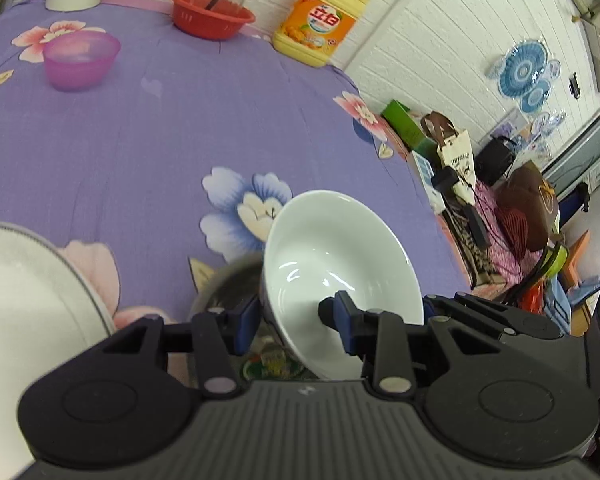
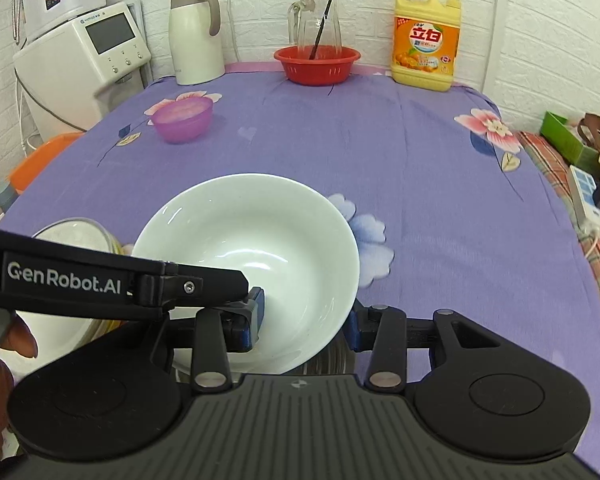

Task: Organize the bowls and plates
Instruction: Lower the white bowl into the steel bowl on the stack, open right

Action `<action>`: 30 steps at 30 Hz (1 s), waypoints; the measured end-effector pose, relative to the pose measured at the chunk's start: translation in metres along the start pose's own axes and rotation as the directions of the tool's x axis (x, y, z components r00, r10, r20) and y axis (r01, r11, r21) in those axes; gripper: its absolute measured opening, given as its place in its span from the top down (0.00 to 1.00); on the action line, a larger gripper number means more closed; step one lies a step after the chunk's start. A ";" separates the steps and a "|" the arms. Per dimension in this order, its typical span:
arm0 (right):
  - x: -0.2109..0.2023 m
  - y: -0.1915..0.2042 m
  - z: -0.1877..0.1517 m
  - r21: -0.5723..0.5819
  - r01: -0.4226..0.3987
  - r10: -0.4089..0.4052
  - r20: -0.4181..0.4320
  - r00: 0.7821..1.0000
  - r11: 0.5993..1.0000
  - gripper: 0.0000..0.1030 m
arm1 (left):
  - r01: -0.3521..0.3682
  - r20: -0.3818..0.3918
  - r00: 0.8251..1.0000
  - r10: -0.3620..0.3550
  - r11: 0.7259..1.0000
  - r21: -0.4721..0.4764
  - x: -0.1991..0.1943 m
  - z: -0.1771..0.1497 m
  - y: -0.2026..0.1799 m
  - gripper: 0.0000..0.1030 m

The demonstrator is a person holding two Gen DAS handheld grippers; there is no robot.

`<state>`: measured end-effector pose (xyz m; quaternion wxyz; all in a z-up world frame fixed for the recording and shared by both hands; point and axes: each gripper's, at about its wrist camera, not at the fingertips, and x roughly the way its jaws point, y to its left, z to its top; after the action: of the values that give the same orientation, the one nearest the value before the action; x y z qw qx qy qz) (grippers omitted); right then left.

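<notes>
Nearest my lenses sit the two claws, and both pinch the same white bowl (image 2: 252,264) by its rim: my left claw (image 1: 296,320) is clamped on one wall, one blue pad inside and one outside, and my right claw (image 2: 306,322) is clamped on the opposite side in the same way. I judge the two-sided hold is there to keep a smooth, deep bowl from slipping or tipping while it is carried clear of the table (image 2: 380,152). It hangs tilted above the purple flowered cloth, just beside a stack of white plates (image 2: 72,236) at the near left edge, which looks like the likely place to set it. Farther back a small pink bowl (image 2: 183,119) stands alone, well apart from the stack, so the sorting seems unfinished. Along the white brick wall stand a cream jug (image 2: 194,40), a red basket (image 2: 317,65) with a glass pitcher (image 2: 316,20), and a yellow detergent bottle (image 2: 426,40).
</notes>
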<state>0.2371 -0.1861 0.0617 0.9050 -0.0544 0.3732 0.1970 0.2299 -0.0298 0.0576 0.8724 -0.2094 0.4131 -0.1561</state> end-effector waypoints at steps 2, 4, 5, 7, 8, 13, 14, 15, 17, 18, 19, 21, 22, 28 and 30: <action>-0.003 0.001 -0.011 0.006 -0.008 0.008 0.001 1.000 1.000 0.29 | -0.009 -0.005 1.000 0.009 1.000 0.014 -0.002 -0.010 -0.001 0.68; -0.004 0.002 -0.019 0.006 -0.016 0.016 -0.001 1.000 1.000 0.29 | -0.019 -0.012 1.000 0.019 1.000 0.022 -0.002 -0.017 -0.001 0.68; -0.003 0.002 -0.022 0.008 -0.022 0.022 -0.003 1.000 1.000 0.29 | -0.024 -0.018 1.000 0.024 1.000 0.020 0.000 -0.020 0.000 0.68; -0.002 0.001 -0.027 0.015 -0.037 0.037 -0.007 0.999 0.999 0.30 | -0.036 -0.030 0.999 0.036 0.999 0.015 0.003 -0.024 0.003 0.68; -0.002 0.000 -0.029 0.018 -0.044 0.045 -0.007 0.999 0.999 0.32 | -0.044 -0.033 0.998 0.044 0.999 0.012 0.003 -0.026 0.006 0.68; -0.005 -0.002 -0.033 0.029 -0.060 0.059 0.014 0.998 0.998 0.32 | -0.046 -0.034 0.998 0.047 0.998 0.043 0.006 -0.025 0.006 0.68; -0.006 -0.003 -0.034 0.035 -0.063 0.063 0.018 0.998 0.997 0.32 | -0.045 -0.037 0.998 0.047 0.998 0.045 0.005 -0.024 0.006 0.65; -0.007 -0.004 -0.034 0.039 -0.068 0.067 0.023 0.998 0.997 0.32 | -0.039 -0.039 0.998 0.041 0.998 0.050 0.005 -0.023 0.006 0.61; -0.010 -0.007 -0.035 0.046 -0.079 0.077 0.035 0.996 0.996 0.31 | -0.040 -0.036 0.998 0.042 0.998 0.054 -0.002 -0.020 0.007 0.38; -0.011 -0.008 -0.035 0.050 -0.076 0.074 0.040 0.996 0.996 0.32 | -0.025 -0.029 0.999 0.027 0.998 0.053 -0.007 -0.018 0.006 0.33; -0.013 -0.009 -0.035 0.056 -0.078 0.075 0.050 0.996 0.995 0.29 | -0.027 -0.027 0.999 0.029 0.998 0.059 -0.011 -0.017 0.005 0.29; -0.015 -0.012 -0.034 0.081 -0.091 0.086 0.062 0.994 0.993 0.24 | -0.029 -0.021 0.999 0.031 0.996 0.083 -0.019 -0.014 0.000 0.22; -0.017 -0.013 -0.034 0.091 -0.094 0.088 0.071 0.994 0.991 0.20 | -0.043 -0.007 0.999 0.043 0.995 0.095 -0.024 -0.013 -0.002 0.16; -0.030 -0.017 -0.029 0.106 -0.071 0.057 0.134 0.989 0.992 0.00 | -0.029 0.065 0.998 0.022 0.992 0.120 -0.047 -0.003 0.002 0.05; -0.032 -0.020 -0.026 0.112 -0.057 0.041 0.142 0.989 0.992 0.00 | -0.037 0.080 0.996 0.028 0.993 0.116 -0.053 0.002 0.008 0.05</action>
<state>0.2071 -0.2208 0.0646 0.9254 0.0215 0.3209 0.2006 0.2005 0.0010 0.0896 0.9010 -0.1569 0.3723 -0.1577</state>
